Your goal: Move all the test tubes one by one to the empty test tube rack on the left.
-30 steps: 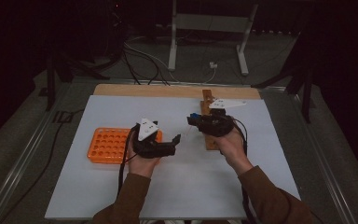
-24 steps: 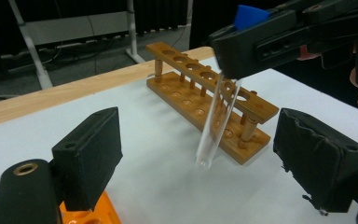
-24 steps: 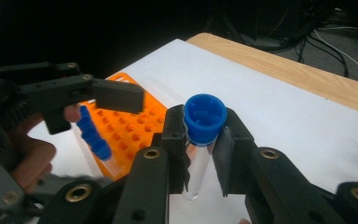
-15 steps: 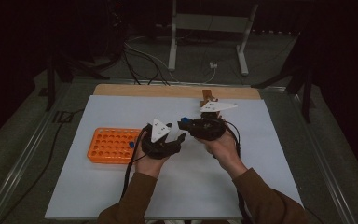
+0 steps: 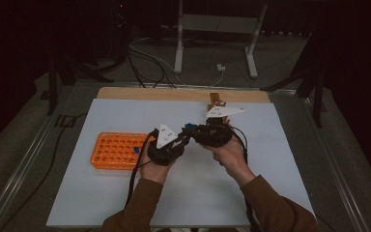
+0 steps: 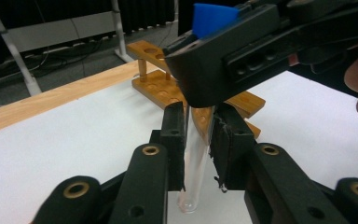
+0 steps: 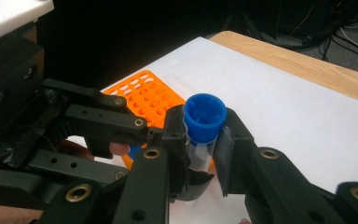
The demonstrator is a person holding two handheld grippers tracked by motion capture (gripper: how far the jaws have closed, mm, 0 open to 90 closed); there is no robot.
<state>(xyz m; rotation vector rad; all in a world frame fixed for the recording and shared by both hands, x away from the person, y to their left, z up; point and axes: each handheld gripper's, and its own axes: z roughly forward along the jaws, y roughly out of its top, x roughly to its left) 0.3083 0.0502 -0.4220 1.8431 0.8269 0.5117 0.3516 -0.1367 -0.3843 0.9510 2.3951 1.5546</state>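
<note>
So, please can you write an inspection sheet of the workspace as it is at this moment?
Surface: white sheet over a wooden table edge.
Job's things: clear test tube with blue cap; orange rack; wooden rack.
Clutter: nothing seen.
Grippers: left gripper has just been closing and now clamps the tube's lower body; right gripper is shut on the tube below the cap.
Cables: one trails from each gripper; more on the floor.
Surroundings: dark room, white stand behind the table.
</note>
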